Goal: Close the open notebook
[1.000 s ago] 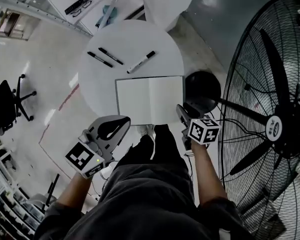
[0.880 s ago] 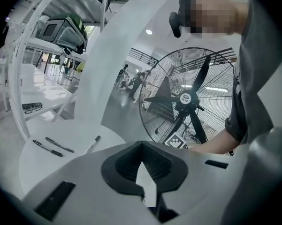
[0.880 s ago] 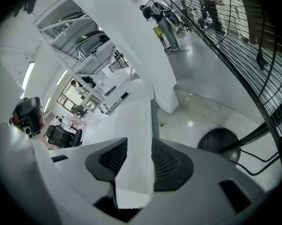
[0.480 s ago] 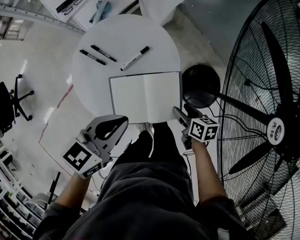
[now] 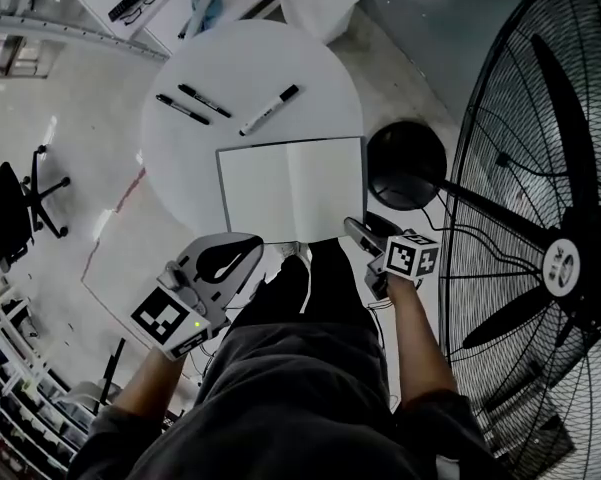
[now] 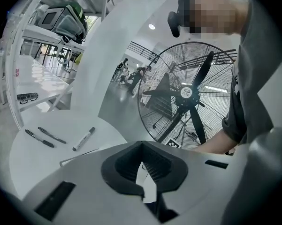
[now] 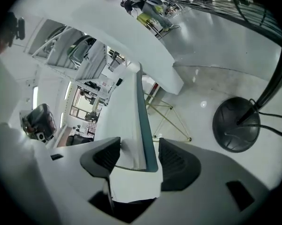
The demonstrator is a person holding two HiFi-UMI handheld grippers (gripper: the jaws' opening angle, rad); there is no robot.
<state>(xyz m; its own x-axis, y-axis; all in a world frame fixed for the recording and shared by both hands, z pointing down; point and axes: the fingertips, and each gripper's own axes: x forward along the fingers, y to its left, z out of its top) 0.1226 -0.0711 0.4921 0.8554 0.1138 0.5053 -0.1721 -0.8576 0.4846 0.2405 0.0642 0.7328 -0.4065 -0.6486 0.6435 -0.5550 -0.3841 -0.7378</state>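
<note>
The open notebook (image 5: 290, 188) lies flat on the round white table (image 5: 250, 68), blank pages up. My right gripper (image 5: 355, 230) is at its near right corner. In the right gripper view the notebook's edge (image 7: 138, 125), white pages over a teal cover, stands between the jaws of the right gripper (image 7: 138, 156). Those jaws are opening, and a gap shows beside the right pad. My left gripper (image 5: 245, 243) hovers off the near left edge of the table, shut and empty, its tips (image 6: 141, 146) meeting.
Three markers (image 5: 268, 109) (image 5: 202, 100) (image 5: 180, 109) lie at the table's far side. A large floor fan (image 5: 540, 218) with a black round base (image 5: 405, 163) stands close on the right. An office chair (image 5: 10, 208) is at the far left.
My right gripper has sunk a little at the notebook's near right corner. The left gripper has barely shifted. The notebook still lies open.
</note>
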